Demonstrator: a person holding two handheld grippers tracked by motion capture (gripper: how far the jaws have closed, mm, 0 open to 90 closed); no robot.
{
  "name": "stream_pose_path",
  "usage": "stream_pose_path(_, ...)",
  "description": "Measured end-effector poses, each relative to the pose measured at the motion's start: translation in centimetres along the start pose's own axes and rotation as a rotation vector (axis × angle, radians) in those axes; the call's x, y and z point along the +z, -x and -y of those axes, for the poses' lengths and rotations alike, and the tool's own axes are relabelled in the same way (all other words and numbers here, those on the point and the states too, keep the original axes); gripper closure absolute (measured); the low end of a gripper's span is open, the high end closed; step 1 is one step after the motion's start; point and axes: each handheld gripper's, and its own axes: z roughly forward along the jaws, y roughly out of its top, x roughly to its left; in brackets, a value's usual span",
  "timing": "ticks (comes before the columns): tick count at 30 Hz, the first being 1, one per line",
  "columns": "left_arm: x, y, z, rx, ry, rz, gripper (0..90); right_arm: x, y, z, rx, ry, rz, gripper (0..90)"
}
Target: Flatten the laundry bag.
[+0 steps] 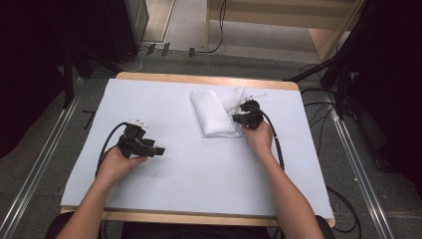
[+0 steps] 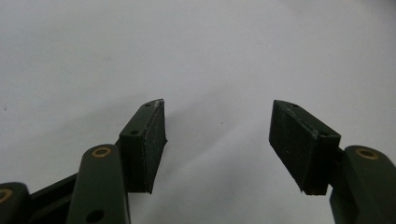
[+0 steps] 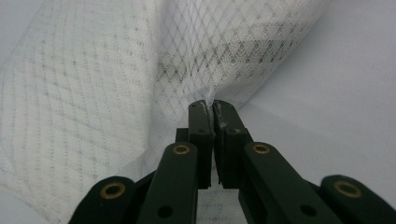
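On the far right part of the counter lies a folded white mesh cloth (image 1: 213, 115), its edge pinched in the closed right gripper (image 3: 209, 103).

Its netting rises in a fold from the pinch, the rest lying flat. Well apart to the left, the left gripper (image 2: 217, 128) rests with jaws wide and nothing between them. A pale sheet (image 1: 199, 164) covers the counter (image 1: 209, 79), whose wooden rim shows at the far edge. Around it: grey floor (image 1: 45, 159), cables, dark stands.

No readable text, label or number anywhere — plain surfaces throughout.
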Motion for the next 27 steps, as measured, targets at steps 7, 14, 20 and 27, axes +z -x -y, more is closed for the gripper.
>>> stream_pose_path(7,-0.1,-0.3,0.0,-0.002,-0.002,0.001,37.1,-1.1,-0.2,-0.6,0.009,0.012,-0.031,89.9)
stream_pose_path(14,-0.5,-0.3,-0.1,-0.011,0.018,0.001,37.1,-1.9,-1.7,-2.0,-0.014,0.013,-0.05,89.9)
stream_pose_path(20,-0.5,-0.5,-0.2,-0.015,0.022,0.003,37.2,-3.3,-3.4,-4.1,-0.033,0.044,-0.101,90.0)
stream_pose_path(27,-0.5,-0.5,-0.2,-0.012,0.023,0.005,37.1,-2.3,-6.6,-5.4,-0.091,0.038,-0.142,90.0)
